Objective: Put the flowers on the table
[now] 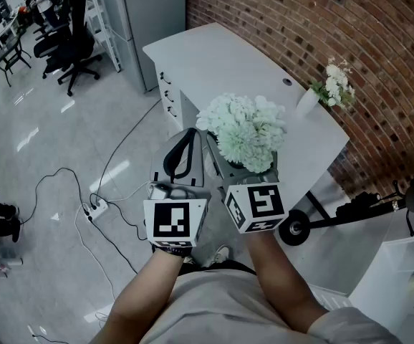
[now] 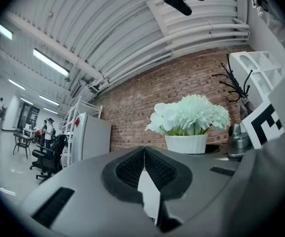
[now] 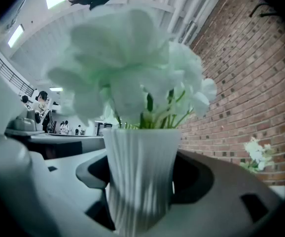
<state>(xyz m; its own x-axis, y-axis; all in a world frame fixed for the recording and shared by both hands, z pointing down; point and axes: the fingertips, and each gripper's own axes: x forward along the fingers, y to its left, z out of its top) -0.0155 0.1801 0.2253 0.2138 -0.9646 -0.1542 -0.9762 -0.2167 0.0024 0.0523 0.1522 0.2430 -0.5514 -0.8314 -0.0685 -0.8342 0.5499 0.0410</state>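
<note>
Brick wall (image 1: 300, 20) backs a white tabletop (image 1: 221, 63) bearing a small bouquet (image 1: 336, 84); right tool (image 3: 142, 191) clamps a ribbed white vase (image 3: 141, 152) of pale flowers (image 1: 243, 131), left tool (image 2: 143, 169) closed, empty.

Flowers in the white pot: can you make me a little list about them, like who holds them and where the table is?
flowers: pale white-green bunch in a white ribbed vase
held by: right gripper, jaws closed on the vase, up in the air
left gripper: jaws together, nothing in them
table: white, ahead, beside the brick wall
already on table: small flower pot near the far edge
</note>
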